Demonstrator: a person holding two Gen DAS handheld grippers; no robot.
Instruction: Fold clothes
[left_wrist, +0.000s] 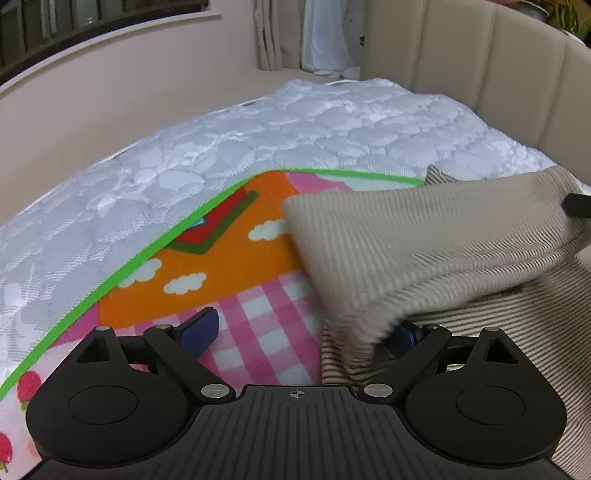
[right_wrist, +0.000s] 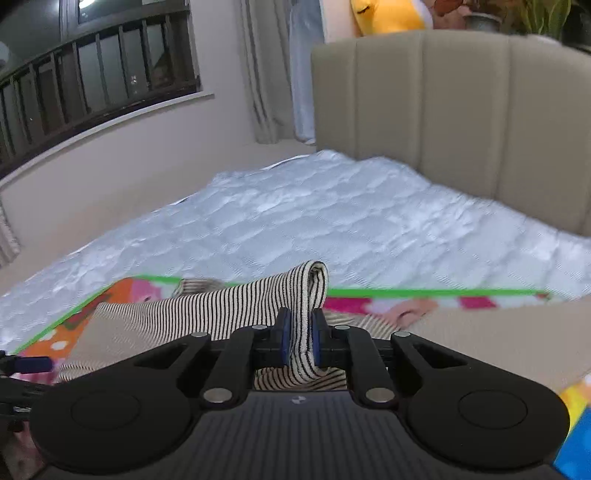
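A beige garment with thin dark stripes (left_wrist: 424, 251) lies on a colourful play mat (left_wrist: 236, 280) on the bed. In the left wrist view my left gripper (left_wrist: 303, 332) is open, with its jaws wide apart; a lifted fold of the garment hangs over its right fingertip (left_wrist: 404, 338). In the right wrist view my right gripper (right_wrist: 300, 341) is shut on a bunched edge of the striped garment (right_wrist: 258, 306) and holds it raised above the mat (right_wrist: 406, 302). The right gripper's tip also shows at the right edge of the left view (left_wrist: 576, 205).
The mat with a green border lies on a white quilted mattress (left_wrist: 258, 147). A beige padded headboard (right_wrist: 461, 122) stands at the far right, a wall with a barred window (right_wrist: 92, 85) at the left, and curtains (right_wrist: 280, 70) behind.
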